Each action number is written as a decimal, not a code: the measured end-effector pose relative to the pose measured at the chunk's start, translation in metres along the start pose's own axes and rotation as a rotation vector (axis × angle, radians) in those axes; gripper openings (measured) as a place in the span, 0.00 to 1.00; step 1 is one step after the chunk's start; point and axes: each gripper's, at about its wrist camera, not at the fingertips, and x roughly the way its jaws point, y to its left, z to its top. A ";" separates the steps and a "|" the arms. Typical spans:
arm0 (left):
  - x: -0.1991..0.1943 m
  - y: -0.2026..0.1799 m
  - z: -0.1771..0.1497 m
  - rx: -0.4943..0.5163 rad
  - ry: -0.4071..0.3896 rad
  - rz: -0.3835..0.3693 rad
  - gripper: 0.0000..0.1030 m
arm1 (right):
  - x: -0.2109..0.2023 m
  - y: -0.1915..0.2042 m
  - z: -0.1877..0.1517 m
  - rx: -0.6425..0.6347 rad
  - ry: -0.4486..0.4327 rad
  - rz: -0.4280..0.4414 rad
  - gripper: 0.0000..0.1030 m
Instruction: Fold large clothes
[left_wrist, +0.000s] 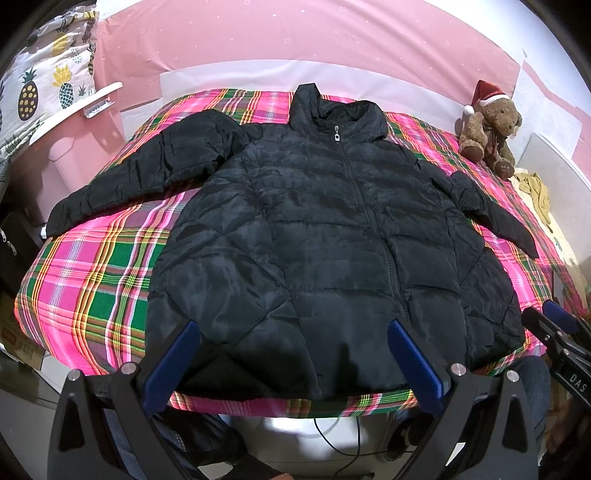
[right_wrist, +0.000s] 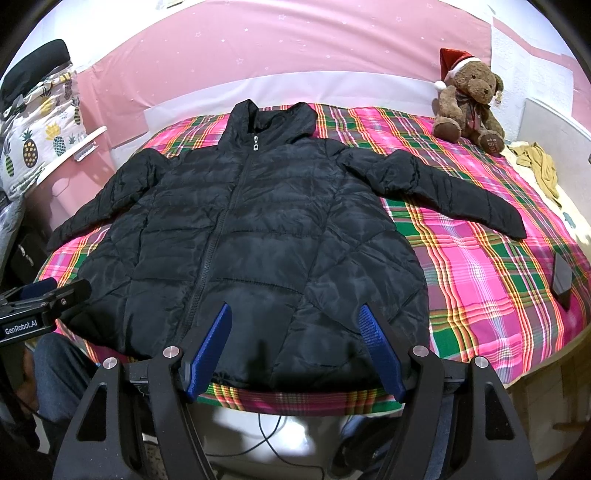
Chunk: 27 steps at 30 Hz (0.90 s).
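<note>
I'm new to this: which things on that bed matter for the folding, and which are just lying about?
For the job:
jacket
left gripper
right gripper

Lying about:
teddy bear
yellow cloth
pineapple bedding
dark flat object

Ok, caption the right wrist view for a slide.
Open right gripper above the hem of a black quilted jacket spread flat.

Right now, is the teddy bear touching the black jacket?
Apart. In the right wrist view, bare plaid blanket lies between the teddy bear and the black jacket, even its nearest sleeve.
</note>
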 end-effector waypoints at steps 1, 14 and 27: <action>0.000 0.000 0.000 -0.001 0.000 0.000 1.00 | 0.000 -0.001 0.000 0.000 0.000 0.000 0.69; 0.011 0.003 -0.001 -0.007 0.020 0.001 1.00 | 0.008 0.008 0.001 -0.005 0.011 0.003 0.69; 0.040 0.026 0.020 -0.012 0.030 0.030 1.00 | 0.036 0.020 0.020 -0.046 0.020 0.022 0.69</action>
